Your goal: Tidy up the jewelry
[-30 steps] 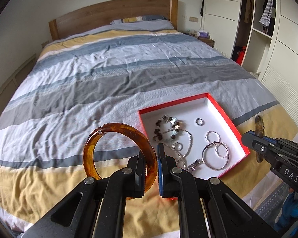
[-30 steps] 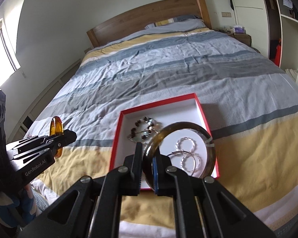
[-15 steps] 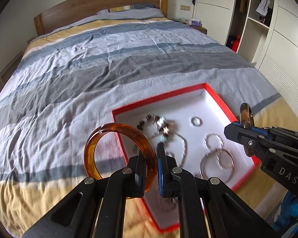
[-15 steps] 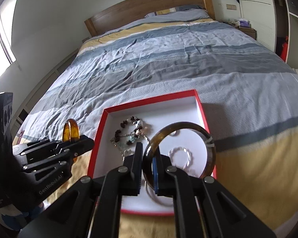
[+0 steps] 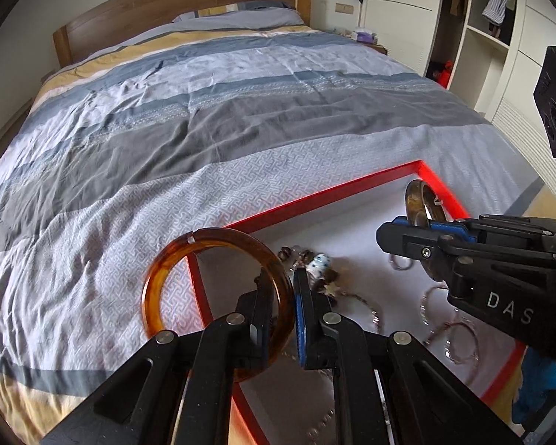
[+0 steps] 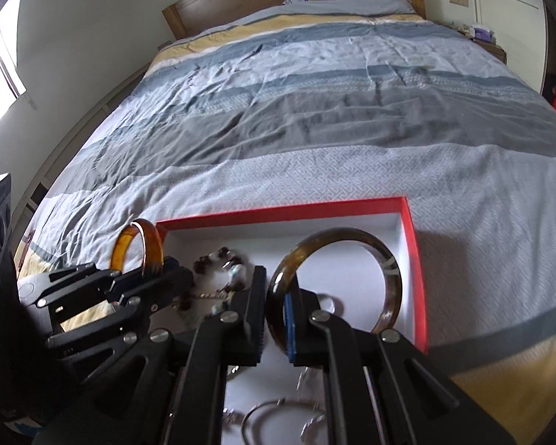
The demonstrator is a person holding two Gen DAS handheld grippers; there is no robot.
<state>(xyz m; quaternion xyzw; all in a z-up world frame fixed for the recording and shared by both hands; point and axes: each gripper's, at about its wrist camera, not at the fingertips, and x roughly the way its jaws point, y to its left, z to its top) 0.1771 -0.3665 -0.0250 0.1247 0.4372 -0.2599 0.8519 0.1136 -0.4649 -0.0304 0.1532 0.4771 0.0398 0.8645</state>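
Note:
A red-rimmed box (image 5: 315, 198) (image 6: 411, 230) with a white inside lies on the striped bed and holds a beaded bracelet (image 5: 315, 263) (image 6: 218, 259), silver rings (image 5: 459, 337) and chains. My left gripper (image 5: 281, 296) (image 6: 166, 270) is shut on an amber bangle (image 5: 174, 259) (image 6: 152, 241), which hangs over the box's left rim. My right gripper (image 6: 274, 300) (image 5: 411, 226) is shut on a dark brown marbled bangle (image 6: 389, 270) (image 5: 417, 200), held upright above the box's right half.
The bed cover (image 5: 204, 118) spreads far beyond the box to a wooden headboard (image 5: 181, 7). White wardrobes and open shelves (image 5: 493, 37) stand at the right. A window (image 6: 0, 59) is at the left wall.
Both grippers have come forward and down toward the box, each still gripping its bangle. The box looms larger and the two grippers stand closer together over it.

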